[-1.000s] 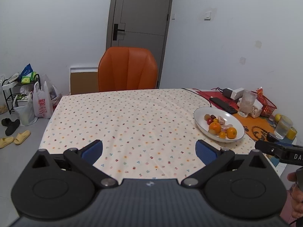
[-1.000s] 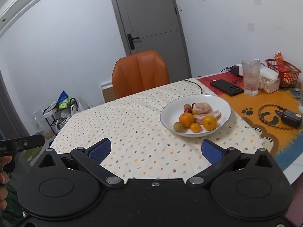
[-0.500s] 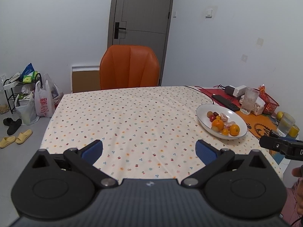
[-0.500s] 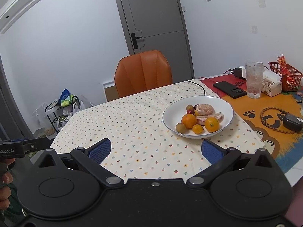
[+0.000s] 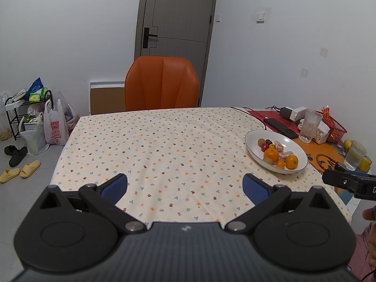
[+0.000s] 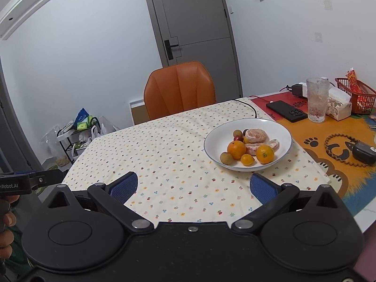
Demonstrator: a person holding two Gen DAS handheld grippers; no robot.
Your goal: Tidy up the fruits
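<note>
A white bowl [image 6: 277, 127] stands on the dotted tablecloth, right of centre; it also shows in the left wrist view [image 5: 253, 138]. It holds oranges [image 6: 236, 149], peeled mandarin pieces [image 6: 257, 135], small brown and red fruits [image 6: 226, 158]. My right gripper [image 6: 194, 186] is open and empty, above the table's near edge, short of the bowl. My left gripper [image 5: 185, 186] is open and empty, above the near edge, left of the bowl.
An orange chair [image 5: 162, 85] stands at the far side. On the right are a phone [image 6: 286, 111], a glass [image 6: 317, 99], a tissue pack [image 6: 338, 107], a red basket [image 6: 358, 95] and a black case [image 6: 364, 152]. Bags and a rack [image 5: 30, 117] stand on the floor, left.
Both grippers have pulled back and risen slightly, so the table and bowl look a little farther and lower. Both stay open and empty.
</note>
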